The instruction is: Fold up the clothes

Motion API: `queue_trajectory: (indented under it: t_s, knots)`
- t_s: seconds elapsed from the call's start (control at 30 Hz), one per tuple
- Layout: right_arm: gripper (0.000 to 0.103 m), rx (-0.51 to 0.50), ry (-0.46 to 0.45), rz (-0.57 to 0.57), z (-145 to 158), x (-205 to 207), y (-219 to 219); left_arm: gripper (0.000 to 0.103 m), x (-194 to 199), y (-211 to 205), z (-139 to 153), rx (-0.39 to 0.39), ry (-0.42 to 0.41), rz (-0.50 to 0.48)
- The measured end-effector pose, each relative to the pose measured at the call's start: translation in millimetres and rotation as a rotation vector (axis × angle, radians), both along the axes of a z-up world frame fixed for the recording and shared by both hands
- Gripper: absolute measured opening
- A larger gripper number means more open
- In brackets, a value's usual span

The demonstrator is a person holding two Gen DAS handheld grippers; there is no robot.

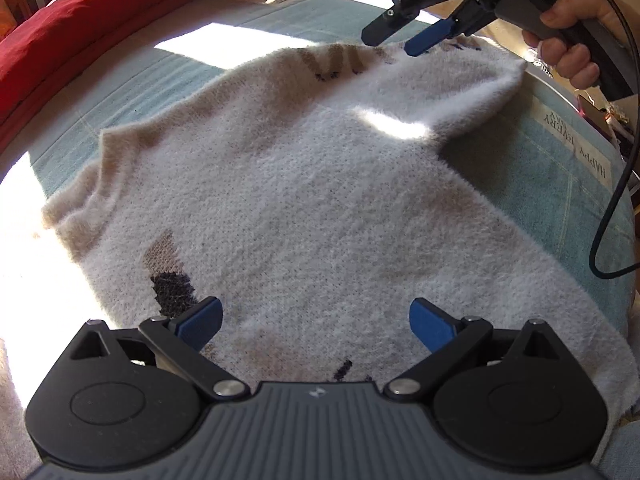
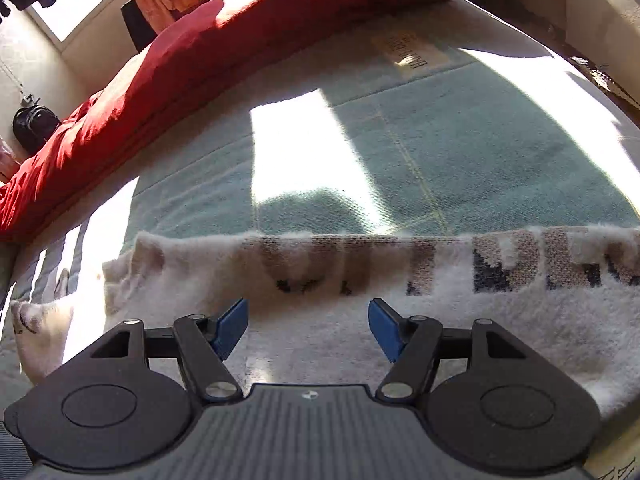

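A fluffy white sweater (image 1: 304, 200) with tan and dark knitted patches lies spread over a pale teal blanket (image 1: 560, 168) on the bed. The left tool (image 1: 316, 326) hangs over its near edge, blue pads wide apart with nothing between them. At far right, a hand (image 1: 572, 40) holds the right tool (image 1: 396, 42) just above the sweater's far edge, jaws apart. A red duvet (image 1: 80, 20) lies far left.

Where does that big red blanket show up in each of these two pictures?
Left wrist view: the red blanket fills the top left corner.
Right wrist view: the red blanket runs from the left edge up to the top centre.
Shared landmark: the fluffy white sweater on the teal cover.
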State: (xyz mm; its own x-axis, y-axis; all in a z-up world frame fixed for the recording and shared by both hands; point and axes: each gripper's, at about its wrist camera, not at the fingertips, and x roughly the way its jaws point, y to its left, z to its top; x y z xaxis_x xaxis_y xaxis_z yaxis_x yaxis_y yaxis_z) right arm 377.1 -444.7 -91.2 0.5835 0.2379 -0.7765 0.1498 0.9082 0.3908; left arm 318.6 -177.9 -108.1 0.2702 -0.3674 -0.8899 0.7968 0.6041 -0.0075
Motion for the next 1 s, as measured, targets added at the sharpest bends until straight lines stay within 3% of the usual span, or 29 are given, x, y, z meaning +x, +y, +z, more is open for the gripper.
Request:
queue_trajectory:
  t_s: [0.13,0.23,0.3,0.4,0.5,0.63,0.73,0.8,1.0]
  knots:
    - [0.071,-0.051,-0.061,0.136,-9.6,35.8,53.9,0.099,2.4,18.9,3.0,0.001,-0.029,0.058]
    - [0.071,-0.19,-0.079,0.157,-29.3,53.6,74.3,0.099,4.1,33.4,0.6,0.009,-0.038,0.106]
    - [0.078,-0.211,-0.051,0.132,-47.4,66.9,72.2,0.099,6.1,43.5,-4.7,0.025,-0.047,0.132]
    - [0.081,-0.209,-0.033,0.116,-49.0,74.6,68.7,0.099,8.4,55.4,-11.3,0.056,-0.068,0.163]
    - [0.08,-0.201,-0.017,0.103,-32.3,68.9,70.6,0.099,14.6,67.1,-11.9,0.031,-0.034,0.224]
    - [0.08,-0.171,-0.069,0.093,-16.9,55.9,82.3,0.099,16.9,75.7,-15.4,0.007,0.001,0.284]
    - [0.08,-0.184,-0.023,0.09,-39.2,71.6,91.9,0.101,15.6,77.6,-20.3,-0.002,-0.01,0.278]
    - [0.092,-0.157,-0.016,0.069,-48.6,80.2,92.3,0.102,18.4,78.5,-22.4,-0.006,0.001,0.279]
    - [0.094,-0.035,-0.055,0.046,-17.0,48.2,68.4,0.102,22.9,78.7,-22.1,-0.005,0.032,0.27]
